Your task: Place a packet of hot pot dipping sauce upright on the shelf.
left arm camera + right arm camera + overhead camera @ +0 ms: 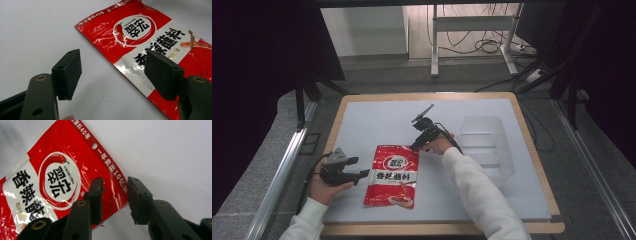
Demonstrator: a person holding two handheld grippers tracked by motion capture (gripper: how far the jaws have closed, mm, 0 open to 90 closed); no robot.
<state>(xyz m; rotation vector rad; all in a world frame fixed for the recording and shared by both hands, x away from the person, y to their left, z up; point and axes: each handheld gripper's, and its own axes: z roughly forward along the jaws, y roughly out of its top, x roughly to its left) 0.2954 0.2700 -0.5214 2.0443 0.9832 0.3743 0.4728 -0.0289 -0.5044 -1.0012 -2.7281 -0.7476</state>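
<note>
A red and silver seasoning pouch [392, 175] with a chilli logo lies flat on the white table top, near the front centre. My left gripper [363, 174] rests at the pouch's left edge. In the left gripper view it [113, 71] is open wide, with the pouch [140, 32] edge running between its jaws and under the right pad [162, 72]. My right gripper [414, 147] is at the pouch's far right corner. In the right gripper view it [115, 192] is open, its jaws straddling that corner of the pouch [62, 177].
A clear plastic tray [486, 147] lies on the table to the right of the right hand. The white board [377, 120] sits on a wood-edged table. Beyond the far edge are a floor, table legs and cables.
</note>
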